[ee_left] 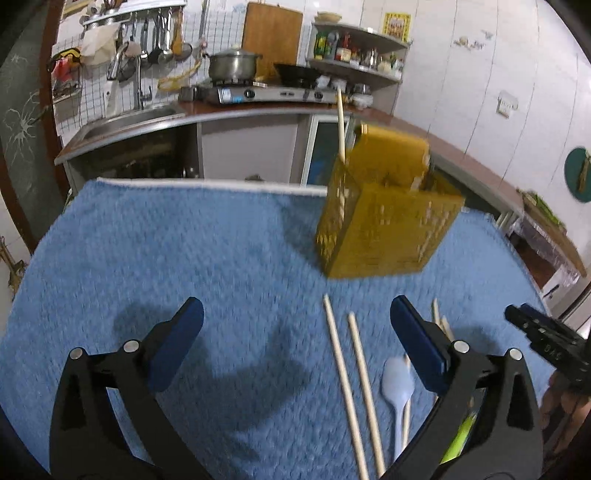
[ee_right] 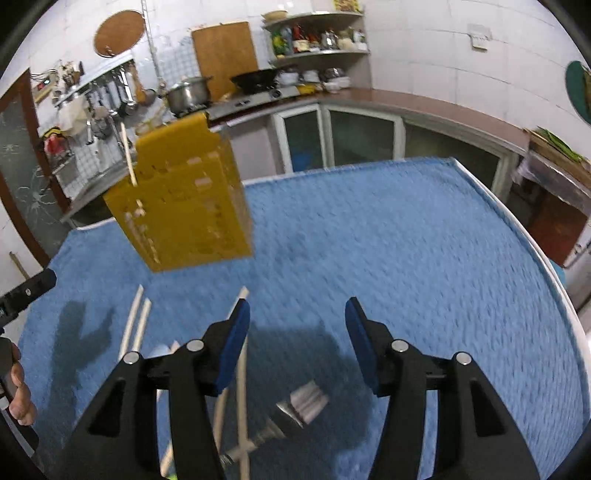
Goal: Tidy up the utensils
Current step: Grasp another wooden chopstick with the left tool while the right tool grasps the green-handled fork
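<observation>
Yellow perforated holder point(ee_left: 384, 221) stands ahead of both empty, spread jaws, one chopstick inside; loose chopsticks point(ee_left: 351, 387) lie between the left jaws. Pickup step: next, lower and pinch one.

No text, label or number is reading clearly in either view. The yellow poster point(ee_left: 397, 26) high on the tiled wall is showing printed marks too small and blurred to make out. The bottles point(ee_left: 332, 46) on the corner shelf are carrying labels that are staying illegible. Pale embossed characters are showing on the side of the right gripper point(ee_left: 554, 349) as it is appearing in the left wrist view, but blur is keeping them from being read with any certainty. The stove's front panel point(ee_left: 258, 94) is showing only knobs.
</observation>
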A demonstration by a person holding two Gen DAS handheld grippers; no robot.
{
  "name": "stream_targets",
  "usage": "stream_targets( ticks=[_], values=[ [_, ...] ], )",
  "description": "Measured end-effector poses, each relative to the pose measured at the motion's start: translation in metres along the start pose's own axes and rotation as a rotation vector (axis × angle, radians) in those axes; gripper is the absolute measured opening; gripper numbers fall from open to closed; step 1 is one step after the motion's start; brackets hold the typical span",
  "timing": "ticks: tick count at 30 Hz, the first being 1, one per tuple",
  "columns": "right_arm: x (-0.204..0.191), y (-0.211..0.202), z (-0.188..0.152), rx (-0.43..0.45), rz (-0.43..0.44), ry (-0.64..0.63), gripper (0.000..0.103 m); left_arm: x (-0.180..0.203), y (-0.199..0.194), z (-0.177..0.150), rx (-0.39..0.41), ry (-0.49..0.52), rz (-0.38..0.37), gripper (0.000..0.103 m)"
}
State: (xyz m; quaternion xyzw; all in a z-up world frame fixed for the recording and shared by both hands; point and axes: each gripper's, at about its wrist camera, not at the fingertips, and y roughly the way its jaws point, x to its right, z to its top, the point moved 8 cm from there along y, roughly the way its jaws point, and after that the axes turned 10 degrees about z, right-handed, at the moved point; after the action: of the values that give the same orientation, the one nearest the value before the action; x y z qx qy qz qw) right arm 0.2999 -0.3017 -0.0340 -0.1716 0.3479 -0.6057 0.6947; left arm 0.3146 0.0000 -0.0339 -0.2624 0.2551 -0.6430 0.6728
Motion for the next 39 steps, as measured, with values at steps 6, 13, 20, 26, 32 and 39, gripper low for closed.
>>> stream_targets(
  ticks=[6, 13, 20, 26, 32, 39],
  values=[
    [0.012, -0.002, -0.033, -0.040, -0.053, 0.043, 0.053, 0.008, 0.017, -0.031, -0.050, 0.041, 0.018, 0.098],
    [0.010, 0.001, -0.069, -0.106, -0.082, 0.090, 0.053, 0.010, 0.018, -0.043, -0.044, 0.070, 0.034, 0.098],
    [-0.001, 0.011, -0.075, -0.144, -0.061, 0.145, 0.043, 0.010, 0.020, -0.047, -0.066, 0.078, 0.052, 0.098],
    [-0.011, 0.029, -0.069, -0.172, -0.035, 0.148, 0.019, 0.014, 0.026, -0.049, -0.104, 0.056, 0.017, 0.097],
    [-0.006, 0.041, -0.057, -0.180, -0.018, 0.156, 0.012, 0.020, 0.034, -0.049, -0.137, 0.050, -0.012, 0.084],
    [0.004, 0.051, -0.043, -0.191, -0.013, 0.141, 0.009, 0.031, 0.046, -0.045, -0.171, 0.063, -0.027, 0.068]
  ],
)
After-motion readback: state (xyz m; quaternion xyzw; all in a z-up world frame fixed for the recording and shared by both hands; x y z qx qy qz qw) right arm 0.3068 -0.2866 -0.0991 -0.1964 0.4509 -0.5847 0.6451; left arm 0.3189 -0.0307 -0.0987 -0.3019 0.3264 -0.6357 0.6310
